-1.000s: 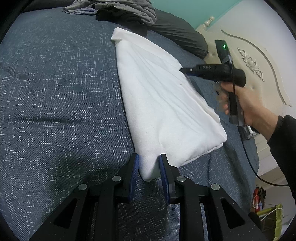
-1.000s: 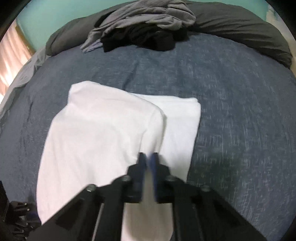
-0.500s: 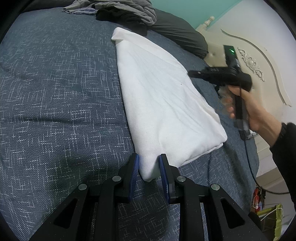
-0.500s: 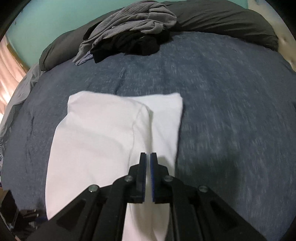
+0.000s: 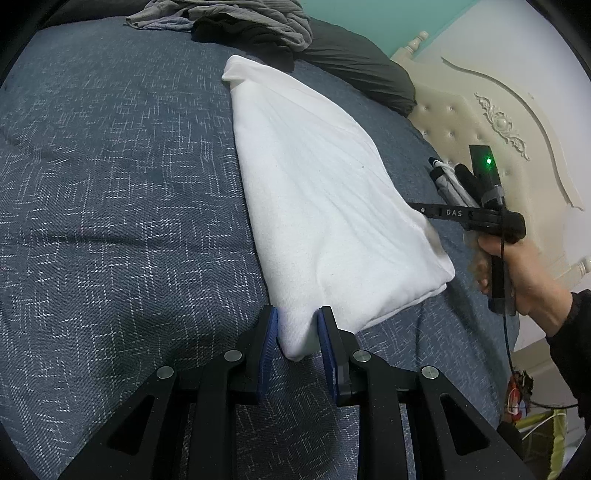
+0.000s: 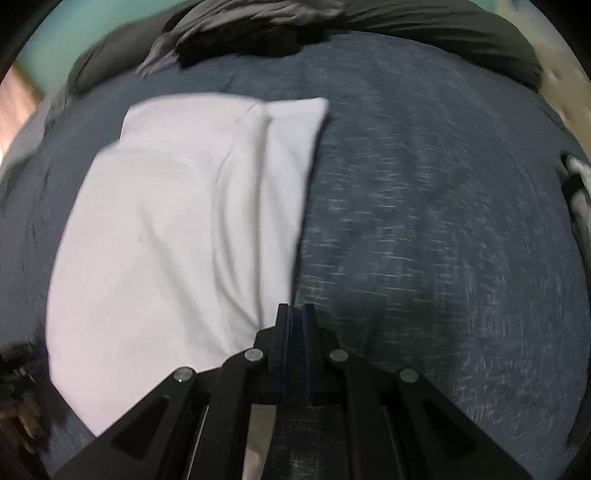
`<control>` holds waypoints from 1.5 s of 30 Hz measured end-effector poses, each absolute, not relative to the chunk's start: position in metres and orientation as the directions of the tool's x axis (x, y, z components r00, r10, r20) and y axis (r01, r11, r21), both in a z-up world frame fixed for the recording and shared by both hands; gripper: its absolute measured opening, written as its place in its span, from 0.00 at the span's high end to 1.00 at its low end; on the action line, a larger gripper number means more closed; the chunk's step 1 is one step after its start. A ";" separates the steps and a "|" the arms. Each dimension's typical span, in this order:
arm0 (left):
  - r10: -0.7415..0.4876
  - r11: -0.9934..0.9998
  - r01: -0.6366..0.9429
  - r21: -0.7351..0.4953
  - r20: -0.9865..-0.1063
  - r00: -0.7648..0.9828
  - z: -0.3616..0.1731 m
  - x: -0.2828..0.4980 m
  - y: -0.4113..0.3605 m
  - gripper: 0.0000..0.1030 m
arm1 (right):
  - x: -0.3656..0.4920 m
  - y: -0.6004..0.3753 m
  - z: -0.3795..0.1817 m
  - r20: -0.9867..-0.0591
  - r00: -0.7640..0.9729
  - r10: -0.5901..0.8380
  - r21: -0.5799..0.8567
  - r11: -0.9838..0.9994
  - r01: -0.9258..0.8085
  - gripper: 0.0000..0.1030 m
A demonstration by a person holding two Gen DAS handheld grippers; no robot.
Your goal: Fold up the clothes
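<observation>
A white folded garment [image 5: 325,206] lies lengthwise on the blue-grey bedspread [image 5: 110,184]. My left gripper [image 5: 297,325] is shut on its near corner, with white cloth filling the gap between the blue pads. In the left wrist view a hand [image 5: 524,273] holds my right gripper [image 5: 424,209] at the garment's right edge. In the blurred right wrist view the right gripper [image 6: 295,314] is shut with nothing between its pads. It hangs over the bedspread [image 6: 424,221], just off the long edge of the white garment [image 6: 166,229].
A heap of grey and black clothes [image 5: 251,18] lies at the far end of the bed, against a dark pillow [image 5: 362,70]. A cream padded headboard [image 5: 498,122] borders the right side, with small black and white items [image 5: 450,184] beside it. A cable hangs from the right gripper.
The right gripper has slid sideways off the top of the white garment to its edge, pads shut throughout. The left gripper and the corner it holds have not moved.
</observation>
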State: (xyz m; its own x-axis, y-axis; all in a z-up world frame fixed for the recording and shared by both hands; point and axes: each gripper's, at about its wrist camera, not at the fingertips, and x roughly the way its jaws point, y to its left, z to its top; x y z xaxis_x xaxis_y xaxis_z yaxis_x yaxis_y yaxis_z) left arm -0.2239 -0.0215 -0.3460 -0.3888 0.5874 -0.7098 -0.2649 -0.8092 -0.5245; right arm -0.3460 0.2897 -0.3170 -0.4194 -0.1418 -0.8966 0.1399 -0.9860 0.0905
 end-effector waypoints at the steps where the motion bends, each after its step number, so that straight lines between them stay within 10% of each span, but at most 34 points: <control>1: 0.587 -0.809 -0.265 -0.524 -0.710 -0.389 -0.346 -0.224 -0.021 0.76 | -0.344 0.293 -0.312 -0.885 -0.437 -0.160 0.114 -0.985 0.129 0.94; 29: 0.587 -0.810 -0.242 -0.535 -0.718 -0.374 -0.343 -0.226 -0.016 0.75 | -0.331 0.306 -0.317 -0.915 -0.364 -0.174 0.123 -0.980 0.159 0.96; 39: 0.591 -0.799 -0.177 -0.574 -0.698 -0.405 -0.333 -0.230 -0.032 0.75 | -0.313 0.345 -0.307 -0.838 -0.396 -0.376 0.377 -0.923 0.078 0.93; 41: 0.601 -0.789 -0.154 -0.594 -0.695 -0.395 -0.335 -0.233 -0.035 0.73 | -0.309 0.346 -0.312 -0.821 -0.376 -0.429 0.447 -0.893 0.041 0.90; 43: 0.609 -0.779 -0.139 -0.611 -0.687 -0.396 -0.335 -0.234 -0.036 0.70 | -0.300 0.345 -0.314 -0.803 -0.366 -0.471 0.502 -0.865 0.011 0.59; 45: 0.618 -0.769 -0.125 -0.627 -0.679 -0.397 -0.335 -0.235 -0.037 0.69 | -0.294 0.345 -0.315 -0.790 -0.363 -0.494 0.531 -0.847 -0.004 0.51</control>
